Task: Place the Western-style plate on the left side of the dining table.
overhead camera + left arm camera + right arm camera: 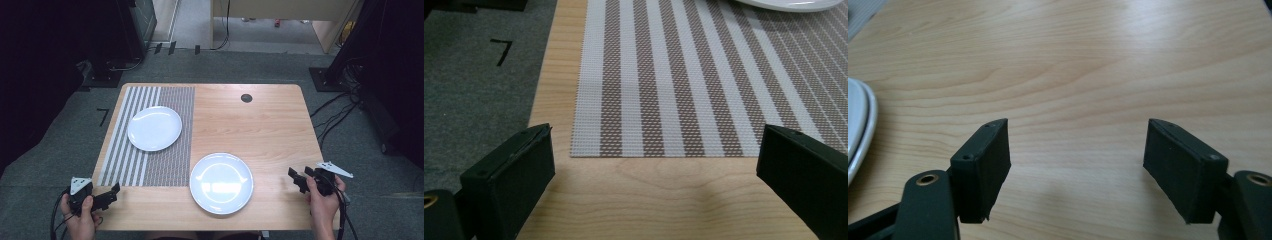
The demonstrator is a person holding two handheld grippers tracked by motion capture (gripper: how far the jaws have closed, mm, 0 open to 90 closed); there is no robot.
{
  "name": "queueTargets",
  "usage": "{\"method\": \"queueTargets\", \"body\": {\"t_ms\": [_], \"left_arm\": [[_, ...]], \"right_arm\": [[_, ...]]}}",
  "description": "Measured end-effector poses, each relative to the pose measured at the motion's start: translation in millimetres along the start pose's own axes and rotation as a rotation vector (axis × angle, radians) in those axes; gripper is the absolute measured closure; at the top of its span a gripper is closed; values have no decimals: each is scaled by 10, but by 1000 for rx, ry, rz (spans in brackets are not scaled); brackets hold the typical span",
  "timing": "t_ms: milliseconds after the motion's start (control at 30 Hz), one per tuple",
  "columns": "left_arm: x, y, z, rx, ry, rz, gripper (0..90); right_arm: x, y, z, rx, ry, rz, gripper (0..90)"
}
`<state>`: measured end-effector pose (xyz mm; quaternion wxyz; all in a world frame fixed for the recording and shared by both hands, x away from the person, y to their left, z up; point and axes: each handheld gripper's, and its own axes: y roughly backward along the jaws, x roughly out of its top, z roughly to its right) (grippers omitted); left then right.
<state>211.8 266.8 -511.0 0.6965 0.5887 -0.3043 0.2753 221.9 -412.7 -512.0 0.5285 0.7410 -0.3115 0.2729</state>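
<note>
Two white plates are on the wooden table [260, 125]. One plate [154, 128] rests on a striped placemat [150, 165] at the left; its edge [791, 5] shows at the top of the left gripper view. The other plate [221, 182] lies on bare wood near the front; its rim [859, 132] appears at the left of the right gripper view. My left gripper [111, 194] is open at the front left corner, just short of the placemat [684, 80], its jaws wide apart and empty. My right gripper [298, 178] is open at the front right, to the right of the near plate, holding nothing.
A small dark round grommet [246, 98] sits in the table's far side. Grey carpet [60, 150] surrounds the table, with a black mark [501, 50] on it at the left. Cables [335, 115] and dark stands lie on the floor at the right and back.
</note>
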Motion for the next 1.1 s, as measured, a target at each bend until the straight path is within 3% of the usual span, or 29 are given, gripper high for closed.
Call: {"method": "queueTargets", "body": {"t_ms": [167, 433, 600, 733, 767, 1100], "left_arm": [[-24, -16, -26, -9, 7, -17, 20], [-47, -50, 23, 11, -43, -33, 19], [-69, -82, 99, 56, -116, -44, 18], [-73, -83, 97, 53, -120, -41, 18], [-74, -82, 96, 52, -120, -41, 18], [-74, -82, 97, 50, -121, -41, 18]], "right_arm": [[-82, 60, 171, -48, -26, -4, 269], [-134, 174, 274, -105, -28, -13, 270], [-195, 213, 265, -164, 19, -5, 267], [-249, 163, 149, -241, 146, -21, 250], [-251, 156, 134, -232, 156, -20, 247], [-252, 150, 125, -240, 144, -26, 210]]}}
